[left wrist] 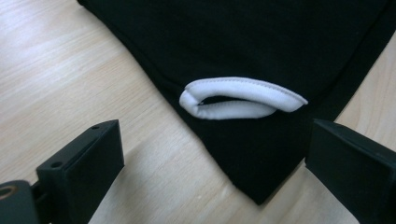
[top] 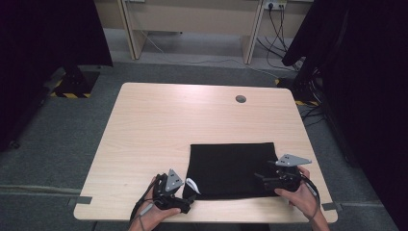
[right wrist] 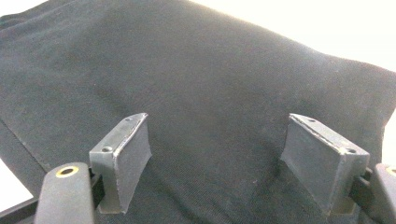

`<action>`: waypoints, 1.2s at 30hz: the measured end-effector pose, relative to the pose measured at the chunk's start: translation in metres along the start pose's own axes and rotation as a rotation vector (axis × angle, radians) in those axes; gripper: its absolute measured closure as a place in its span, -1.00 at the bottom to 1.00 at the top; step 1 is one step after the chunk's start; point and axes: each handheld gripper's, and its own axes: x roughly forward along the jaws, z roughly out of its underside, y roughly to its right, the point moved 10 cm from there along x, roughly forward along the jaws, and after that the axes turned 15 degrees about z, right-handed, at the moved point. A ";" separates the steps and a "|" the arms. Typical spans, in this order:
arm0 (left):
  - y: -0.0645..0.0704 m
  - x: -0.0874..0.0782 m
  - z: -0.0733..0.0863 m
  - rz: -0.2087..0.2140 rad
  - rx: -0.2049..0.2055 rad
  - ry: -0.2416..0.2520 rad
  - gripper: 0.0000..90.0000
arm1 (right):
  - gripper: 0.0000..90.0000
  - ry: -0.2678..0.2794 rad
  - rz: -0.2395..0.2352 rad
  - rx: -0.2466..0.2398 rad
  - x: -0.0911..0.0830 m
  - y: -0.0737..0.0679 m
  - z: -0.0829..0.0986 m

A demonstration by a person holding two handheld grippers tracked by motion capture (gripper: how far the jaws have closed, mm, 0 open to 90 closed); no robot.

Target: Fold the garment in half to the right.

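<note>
- Grey carpet and dark curtains surround a pale wooden worktop [top: 159,130], bare apart from one piece of cloth and a small round cable hole at the far edge.
- Folded into a flat rectangle, the black garment [top: 231,168] lies at the near right part of the worktop, its near edge close to the person's side.
- At the garment's near left corner a white cuff [left wrist: 240,98] pokes out from the fold, lying on the black cloth just inside the edge.
- Left tongs [left wrist: 215,163] sit low at that corner, jaws wide apart and gripping nothing, with the corner tip and the cuff between them and just ahead.
- Right tongs [right wrist: 233,158] rest over the garment's near right part, jaws likewise spread and empty, black cloth beneath and between them.
- By my reading, the work in hand is another fold, and this is the approach before the pinch.
- Next, each pair of tongs would need to drop onto its near corner, close through all the layers, then lift together so the fold stays even; the cuff may need tucking in.
</note>
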 end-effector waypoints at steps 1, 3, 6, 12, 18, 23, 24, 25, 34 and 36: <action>0.000 0.001 -0.001 -0.001 0.004 -0.003 -0.92 | -0.47 0.000 0.000 0.000 0.000 0.000 0.000; 0.002 0.003 -0.003 0.009 0.015 -0.001 -0.91 | -0.47 0.001 -0.001 0.000 0.000 0.000 0.000; 0.004 0.007 -0.004 0.010 0.023 -0.008 -0.90 | -0.46 -0.003 0.001 0.000 0.000 0.001 0.001; 0.008 0.012 -0.008 0.022 0.039 -0.013 -0.81 | -0.46 -0.007 -0.003 -0.007 0.001 -0.001 0.001; 0.011 0.017 -0.013 0.053 0.046 -0.005 -0.56 | -0.46 -0.006 -0.004 -0.007 0.000 0.000 0.001; 0.014 0.018 -0.016 0.081 0.071 0.013 -0.10 | -0.45 -0.001 -0.006 -0.003 -0.001 0.001 0.000; 0.015 0.018 -0.016 0.086 0.076 0.013 0.01 | -0.45 0.002 -0.008 -0.004 -0.001 0.001 -0.001; 0.016 0.018 -0.017 0.091 0.083 0.015 0.10 | -0.45 0.003 -0.009 -0.004 -0.002 0.001 -0.001; 0.019 0.020 -0.019 0.111 0.093 0.020 0.57 | -0.44 0.005 -0.016 -0.007 0.000 -0.002 -0.005; 0.019 0.020 -0.019 0.111 0.091 0.020 0.58 | -0.44 0.014 -0.025 -0.013 0.000 -0.005 -0.009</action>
